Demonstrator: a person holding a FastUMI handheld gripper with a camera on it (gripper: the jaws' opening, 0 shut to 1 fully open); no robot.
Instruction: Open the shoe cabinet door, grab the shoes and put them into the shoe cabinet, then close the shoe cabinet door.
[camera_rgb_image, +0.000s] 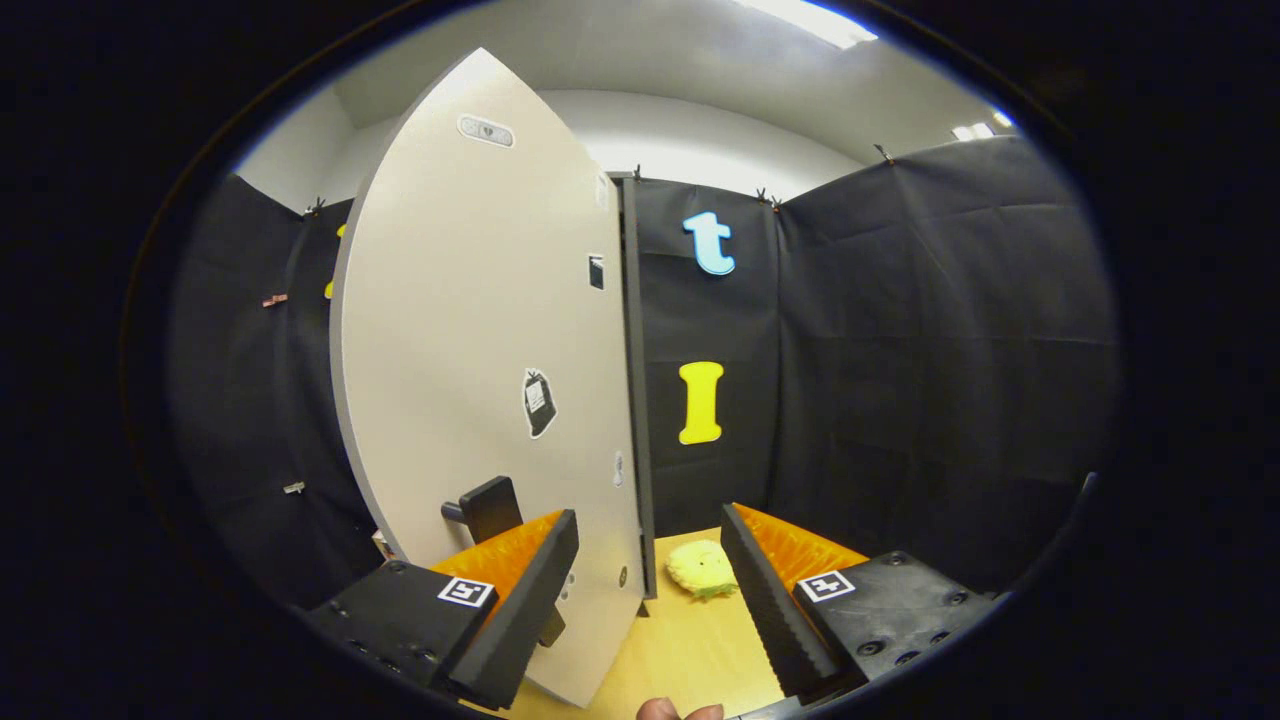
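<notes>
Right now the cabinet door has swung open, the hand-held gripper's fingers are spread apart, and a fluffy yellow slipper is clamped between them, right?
Not quite. In the gripper view the yellow slipper lies on the wooden surface beyond the fingers, untouched. The cabinet door is open and the hand-held gripper is spread apart, as you said.

Cabinet door (480, 380) ajar, gripper (650, 560) fingers apart

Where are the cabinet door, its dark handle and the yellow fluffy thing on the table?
cabinet door (470, 330): gripper view, middle of its pale panel.
handle (490, 507): gripper view, its dark block, above one finger.
yellow fluffy thing (700, 567): gripper view, its top, beyond the open gripper (648, 570).
</notes>
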